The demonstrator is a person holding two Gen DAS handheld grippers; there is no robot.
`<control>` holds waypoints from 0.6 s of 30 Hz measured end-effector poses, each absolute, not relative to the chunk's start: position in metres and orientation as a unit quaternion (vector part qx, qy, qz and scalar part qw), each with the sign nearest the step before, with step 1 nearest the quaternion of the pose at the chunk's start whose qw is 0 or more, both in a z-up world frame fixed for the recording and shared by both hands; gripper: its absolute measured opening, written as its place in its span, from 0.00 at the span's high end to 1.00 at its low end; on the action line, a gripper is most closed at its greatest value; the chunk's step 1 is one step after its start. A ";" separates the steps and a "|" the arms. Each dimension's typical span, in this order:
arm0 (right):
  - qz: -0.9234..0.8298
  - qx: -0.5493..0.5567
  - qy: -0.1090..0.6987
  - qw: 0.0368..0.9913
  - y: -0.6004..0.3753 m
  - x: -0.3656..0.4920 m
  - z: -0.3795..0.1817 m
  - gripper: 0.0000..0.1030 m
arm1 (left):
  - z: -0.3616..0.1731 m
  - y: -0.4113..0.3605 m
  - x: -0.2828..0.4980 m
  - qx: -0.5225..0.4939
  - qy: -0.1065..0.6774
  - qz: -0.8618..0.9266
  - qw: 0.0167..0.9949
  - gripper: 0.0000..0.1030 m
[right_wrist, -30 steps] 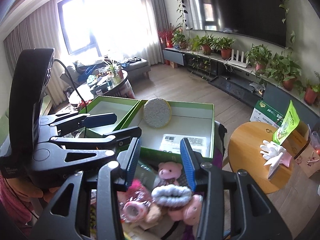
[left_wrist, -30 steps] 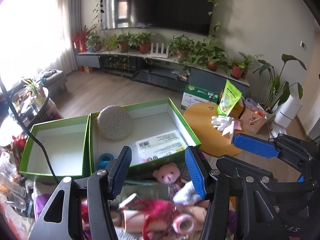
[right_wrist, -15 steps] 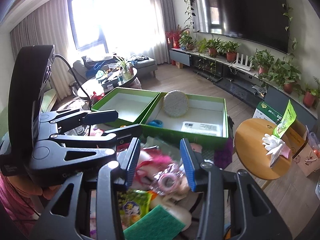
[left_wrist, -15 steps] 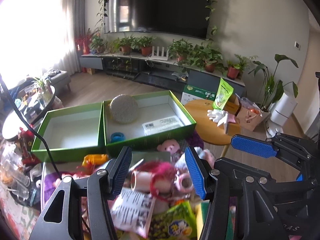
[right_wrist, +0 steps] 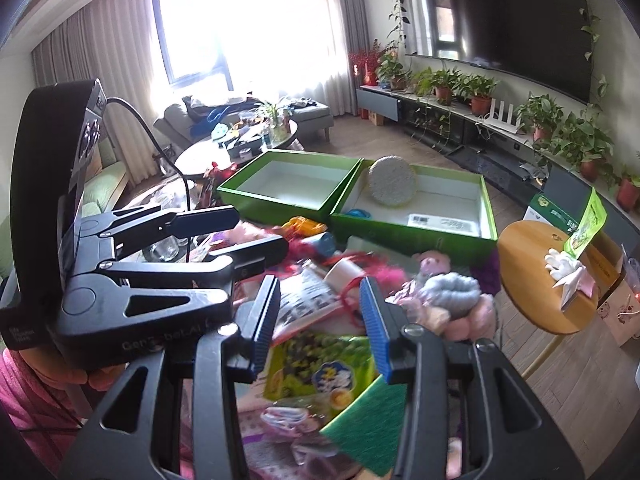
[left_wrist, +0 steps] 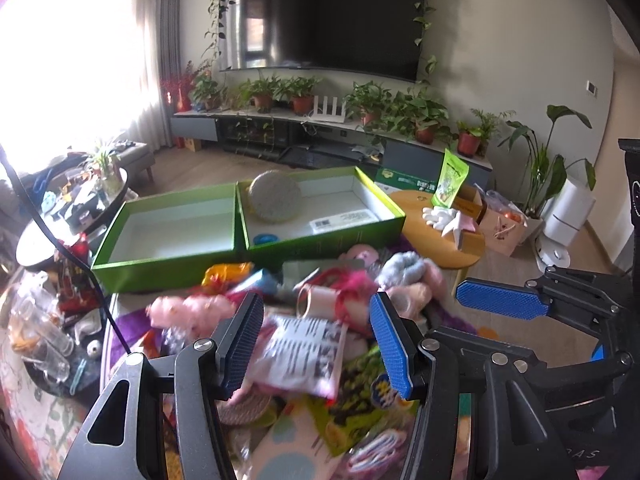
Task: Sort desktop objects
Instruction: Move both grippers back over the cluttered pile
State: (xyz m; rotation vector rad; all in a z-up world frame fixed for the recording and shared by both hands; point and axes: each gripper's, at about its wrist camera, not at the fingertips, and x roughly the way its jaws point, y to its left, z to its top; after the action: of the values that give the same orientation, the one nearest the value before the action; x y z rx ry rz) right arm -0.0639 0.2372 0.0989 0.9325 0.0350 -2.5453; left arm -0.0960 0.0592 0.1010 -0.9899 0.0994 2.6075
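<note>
Left wrist view: both hand-held grippers (left_wrist: 316,340) (right_wrist: 320,322) gape wide, empty, over a printed packet (left_wrist: 304,354) lying lengthwise toward the boxes (left_wrist: 320,246).

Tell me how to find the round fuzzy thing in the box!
Find the two green boxes side by side behind the toy pile. Look in the right box, at its back left corner. The round pad leans there, pale and speckled, far bigger than the small blue ring and flat white label.
</note>
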 end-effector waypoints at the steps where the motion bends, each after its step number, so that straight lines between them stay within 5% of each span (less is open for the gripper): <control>1: -0.915 0.339 0.013 0.217 0.234 -0.062 0.097 0.60 | 0.098 0.056 -0.093 -0.351 0.032 0.920 0.173 0.45; 18: -0.870 0.409 0.011 0.276 0.171 -0.026 0.029 0.60 | 0.033 -0.006 -0.038 -0.375 0.009 0.915 0.149 0.45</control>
State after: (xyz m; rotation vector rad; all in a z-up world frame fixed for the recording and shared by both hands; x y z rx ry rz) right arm -0.0264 0.1714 0.0286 1.0978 0.0309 -2.3380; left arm -0.0385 -0.0063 0.0327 -1.0793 0.0270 2.6297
